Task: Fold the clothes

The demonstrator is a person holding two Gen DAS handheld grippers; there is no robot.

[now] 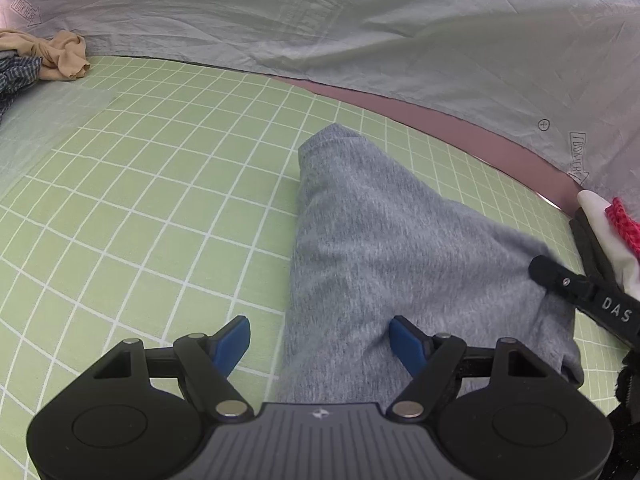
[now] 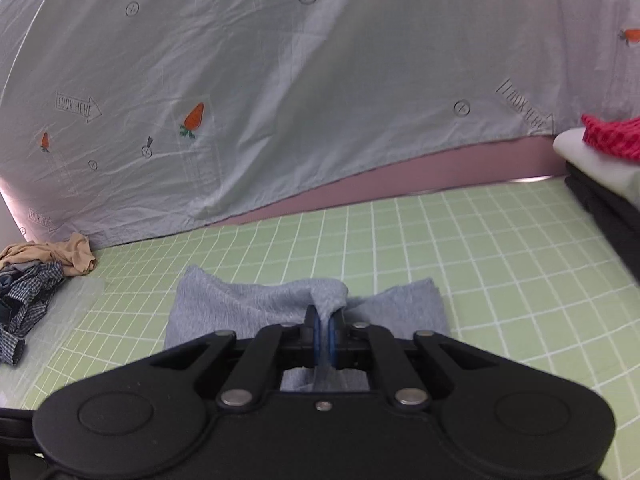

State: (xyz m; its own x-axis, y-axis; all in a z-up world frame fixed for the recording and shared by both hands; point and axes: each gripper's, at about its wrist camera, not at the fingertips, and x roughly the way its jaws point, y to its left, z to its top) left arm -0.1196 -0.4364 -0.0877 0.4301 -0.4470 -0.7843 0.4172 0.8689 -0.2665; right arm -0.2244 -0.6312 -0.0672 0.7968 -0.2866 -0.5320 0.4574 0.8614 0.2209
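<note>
You're mid-fold on the heather-grey knit garment (image 1: 372, 248), which lies on the light-green grid-lined mat (image 1: 132, 184) in front of both grippers, already narrowed into a long strip with one end pointing at the backdrop. Your right gripper (image 2: 323, 330) is clamped on a raised pinch of the grey fabric, blue pads closed with cloth between them and the cloth tenting up to the jaws. Your left gripper (image 1: 320, 340) is spread wide, blue pads apart, one over bare mat and one over the garment, gripping nothing; can't tell if it touches the cloth. Judgement: this looks like the carry-over step of a fold, so next you'd likely bring the pinched edge across and lay it flat, and the free left jaws either need to pin the cloth down or take a matching edge so the fold stays square. The left wrist view shows the strip's full length, its far rounded end and the right gripper's black finger coming in at the garment's right edge. The right wrist view shows the pinch itself and the garment spread to both sides of it, which the left view hides. Both show the crumpled tan cloth (image 2: 60, 256) and the blue checked fabric (image 2: 28, 308) heaped at the far left, well apart from the work, the pale sheet printed with carrots (image 2: 320, 100) behind, and the stack with a red knit piece (image 2: 612, 138) on top at the right edge.
</note>
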